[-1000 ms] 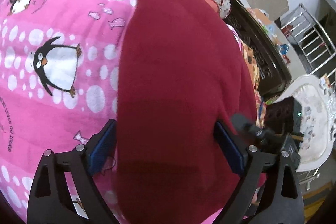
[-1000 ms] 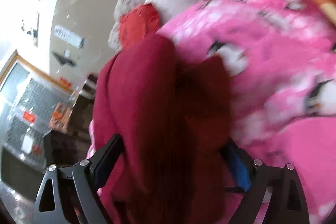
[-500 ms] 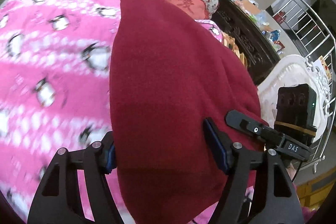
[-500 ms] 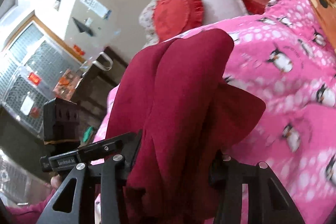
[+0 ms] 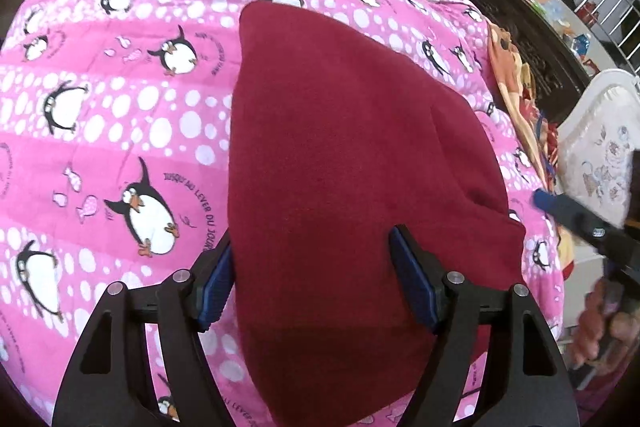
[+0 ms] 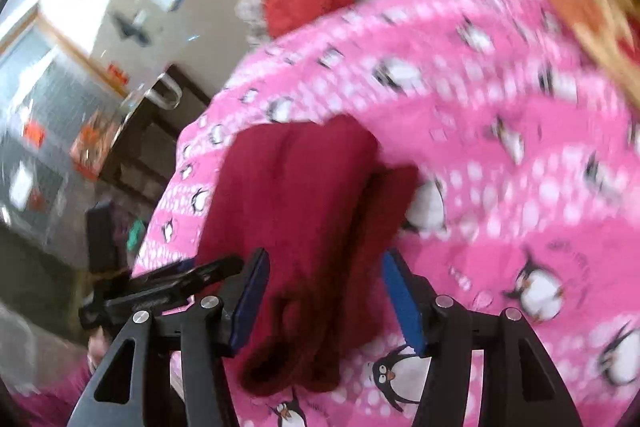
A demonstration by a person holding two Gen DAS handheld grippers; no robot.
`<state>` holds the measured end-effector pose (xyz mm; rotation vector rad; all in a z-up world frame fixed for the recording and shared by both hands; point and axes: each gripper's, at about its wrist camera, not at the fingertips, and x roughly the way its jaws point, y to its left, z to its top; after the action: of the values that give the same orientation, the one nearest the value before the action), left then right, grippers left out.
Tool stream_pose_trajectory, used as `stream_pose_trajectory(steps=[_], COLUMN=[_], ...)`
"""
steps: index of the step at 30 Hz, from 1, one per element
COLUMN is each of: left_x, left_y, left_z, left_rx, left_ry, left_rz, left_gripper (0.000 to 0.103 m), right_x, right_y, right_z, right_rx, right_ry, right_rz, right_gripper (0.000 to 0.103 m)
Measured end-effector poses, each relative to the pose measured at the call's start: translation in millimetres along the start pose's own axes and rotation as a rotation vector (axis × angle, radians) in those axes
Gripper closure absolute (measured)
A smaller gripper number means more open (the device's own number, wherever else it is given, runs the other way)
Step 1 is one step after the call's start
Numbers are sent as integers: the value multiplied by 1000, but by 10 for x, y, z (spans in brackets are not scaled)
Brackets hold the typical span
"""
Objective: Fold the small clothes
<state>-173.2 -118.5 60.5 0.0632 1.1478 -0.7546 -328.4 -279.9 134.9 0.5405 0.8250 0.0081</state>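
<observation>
**A:** Left wrist view first, from the left. We see the pink penguin blanket (image 5: 120, 115), and the maroon garment (image 5: 340, 131) lies flat on the middle of that blanket. Its length runs away from us toward the blanket's far end.

**B:** And our left gripper (image 5: 312, 255)?

**A:** Its jaws have just been closing in, yet they stand spread. The garment's near end lies between them. The left pad is at the cloth's left edge and the right pad sits over the cloth. We see no pinch.

**B:** The right wrist view is blurred, but we can make out the same garment (image 6: 304, 187) near the blanket's left side, bunched in thick lengthwise rolls. Our right gripper (image 6: 325, 263) straddles its near end. Those jaws have just been opening. The cloth sits between the pads with a little space on each side, so nothing is clamped there either.

**A:** How do we expect it to handle?

**B:** We judge it soft, light and limp, with a fuzzy nap. It won't break or slip, but it will sag and drag on the blanket, and stacked layers may slide apart.

**A:** So where do we take hold?

**B:** At the two near corners, we think. We should pinch through every layer at the edge, one corner per gripper, so that the fold lifts evenly.
</observation>
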Motion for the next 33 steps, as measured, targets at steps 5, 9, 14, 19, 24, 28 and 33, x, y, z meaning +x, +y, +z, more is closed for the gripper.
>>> stream_pose_trajectory(steps=[5, 9, 14, 19, 24, 28, 33], left_x=[-158, -321, -430, -565, -679, -740, -779], left_y=[-34, -8, -94, -200, -284, -301, -322], left_z=[-15, -57, -78, -116, -142, -165, -191], left_rx=[44, 51, 73, 81, 90, 86, 89], left_ry=[-70, -116, -160, -212, -246, -271, -282], left_rz=[76, 120, 184, 196, 208, 214, 221], left_gripper=[29, 29, 29, 29, 29, 29, 29], right_x=[228, 632, 484, 132, -61, -61, -32], right_y=[307, 258, 301, 488, 671, 726, 752], right_z=[-29, -257, -293, -302, -335, -351, -356], right_rx=[-112, -151, -180, -190, -196, -181, -169], right_ry=[22, 124, 93, -7, -70, -89, -85], right_rz=[25, -84, -123, -151, -216, -231, -238], right_gripper=[57, 63, 63, 50, 45, 42, 42])
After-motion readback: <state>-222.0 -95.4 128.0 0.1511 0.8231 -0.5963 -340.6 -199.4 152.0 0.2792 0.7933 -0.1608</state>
